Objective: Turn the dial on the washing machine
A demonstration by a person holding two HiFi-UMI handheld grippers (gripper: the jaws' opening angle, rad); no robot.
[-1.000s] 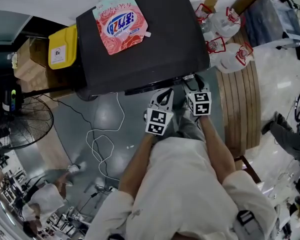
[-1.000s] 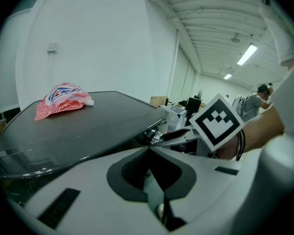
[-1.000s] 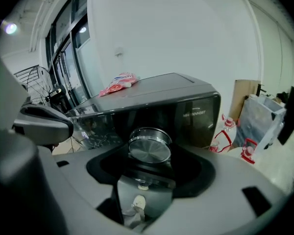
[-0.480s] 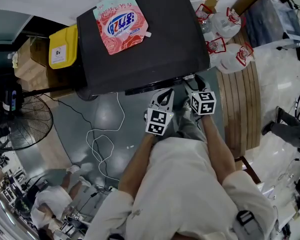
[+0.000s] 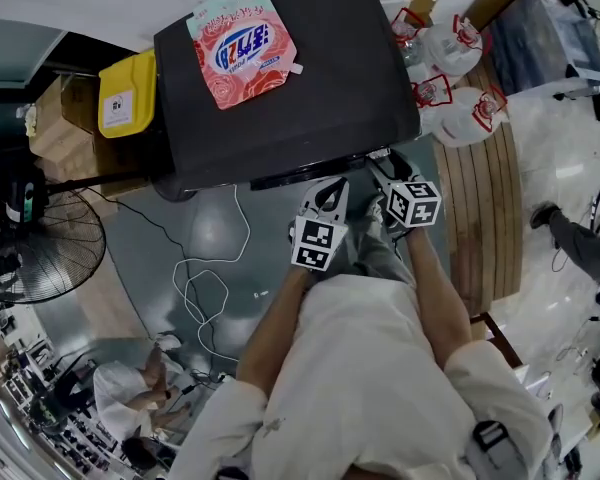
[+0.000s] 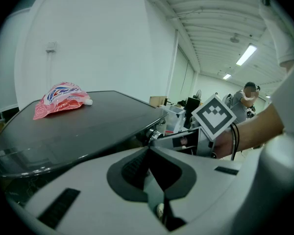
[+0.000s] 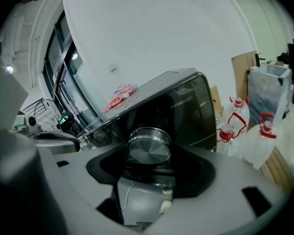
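Observation:
The washing machine (image 5: 320, 88) has a glossy black lid, seen from above in the head view. Its round silver dial (image 7: 148, 148) on the dark front panel fills the middle of the right gripper view. My right gripper (image 7: 148, 155) has its dark jaws closed round the dial's sides. In the head view the right gripper (image 5: 388, 166) reaches under the lid's front edge and the dial is hidden. My left gripper (image 5: 330, 196) hovers just left of it, off the machine, jaws shut together on nothing (image 6: 149, 150). The left gripper view shows the right gripper's marker cube (image 6: 214, 117).
A pink detergent pouch (image 5: 242, 43) lies on the lid. A yellow bin (image 5: 125, 93) and a fan (image 5: 40, 248) stand at the left. A white cable (image 5: 205, 278) trails over the floor. Water jugs (image 5: 455, 53) and a wooden pallet (image 5: 480, 198) are to the right.
The right gripper's marker cube has shifted a little right and rolled, with the jaws staying on the dial. The left gripper has not moved. People at the edges have shifted.

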